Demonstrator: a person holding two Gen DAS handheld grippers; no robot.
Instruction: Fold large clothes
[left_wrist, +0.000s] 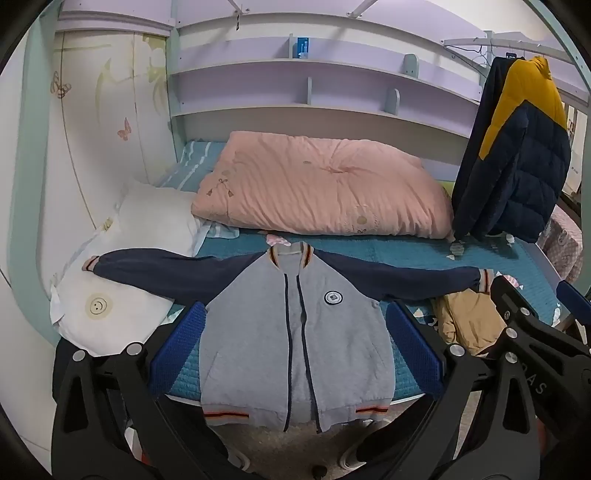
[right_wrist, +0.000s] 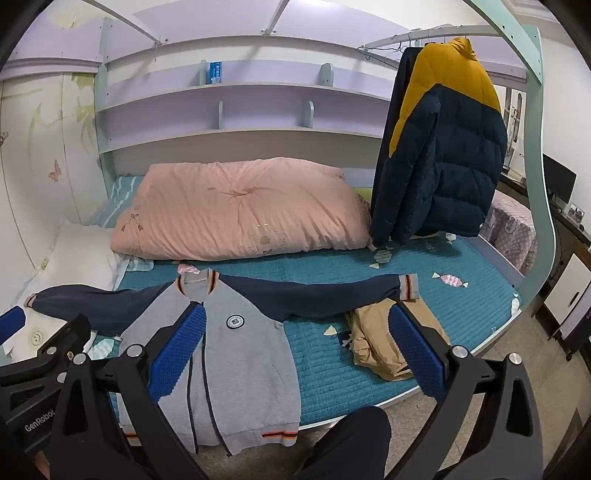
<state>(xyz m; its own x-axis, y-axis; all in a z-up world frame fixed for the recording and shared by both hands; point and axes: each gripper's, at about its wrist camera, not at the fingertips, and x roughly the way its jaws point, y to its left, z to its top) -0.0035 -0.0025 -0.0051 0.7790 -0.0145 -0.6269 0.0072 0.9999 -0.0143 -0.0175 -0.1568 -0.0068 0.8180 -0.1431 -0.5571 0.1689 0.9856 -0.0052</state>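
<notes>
A grey zip jacket with navy sleeves lies flat, front up, on the teal bed cover, both sleeves spread sideways and its striped hem hanging over the bed's front edge. My left gripper hovers open above the jacket's body, its blue pads either side of it and nothing gripped. In the right wrist view the jacket is at lower left. My right gripper is open over the jacket's right side and the bare cover, holding nothing.
A tan folded garment lies under the jacket's right sleeve end. A pink duvet fills the back of the bed, a white pillow lies left, and a navy-and-yellow puffer jacket hangs at the right. A person's dark-clad leg is below.
</notes>
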